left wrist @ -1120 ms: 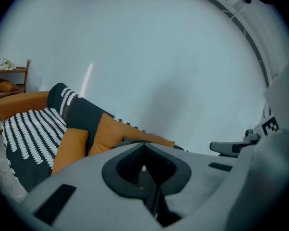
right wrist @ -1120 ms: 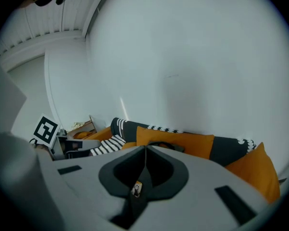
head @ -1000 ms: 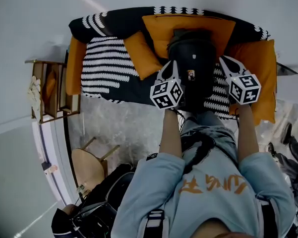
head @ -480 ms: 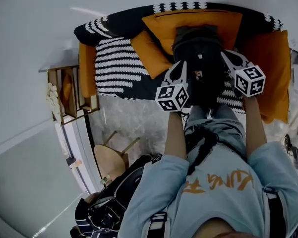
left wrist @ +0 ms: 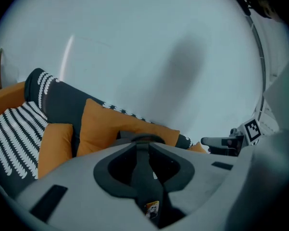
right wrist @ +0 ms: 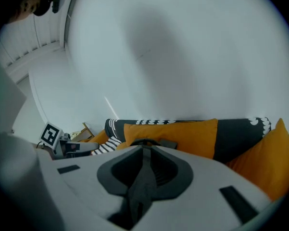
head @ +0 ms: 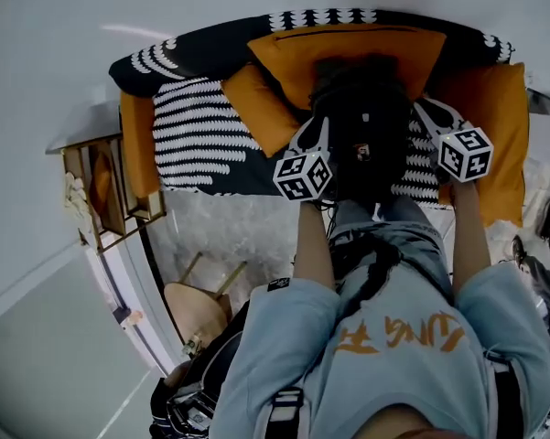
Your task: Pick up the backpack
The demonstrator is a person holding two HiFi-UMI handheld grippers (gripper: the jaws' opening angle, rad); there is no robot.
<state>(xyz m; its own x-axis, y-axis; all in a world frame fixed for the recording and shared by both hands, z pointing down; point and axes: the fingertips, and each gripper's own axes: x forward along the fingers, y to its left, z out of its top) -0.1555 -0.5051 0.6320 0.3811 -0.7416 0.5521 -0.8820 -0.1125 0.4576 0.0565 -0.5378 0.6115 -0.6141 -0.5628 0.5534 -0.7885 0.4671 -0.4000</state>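
Backpack (head: 361, 108), black, upright against the orange cushion (head: 284, 46) of the striped sofa (head: 192, 135), between your grippers. On the left gripper (left wrist: 145, 146) and the right gripper (right wrist: 145, 146), the jaws are pinched on a dark strap (left wrist: 142, 177), one per side, probably so the load hangs level. Whether its base clears the seat cannot be told.

The person is wearing a light blue short-sleeved T-shirt (head: 275, 337) that is showing orange lettering (head: 398, 335) across its chest. Dark webbing straps with pale buckles (head: 285, 408) are crossing the T-shirt's shoulders, a black cord (head: 366, 271) is trailing down its front, and blue denim jeans (head: 384, 219) are showing past its hem. Beyond its sleeves, the pale grey left gripper (head: 317, 133) and right gripper (head: 430, 113) are each bearing a white cube with black square markers (head: 304, 175).
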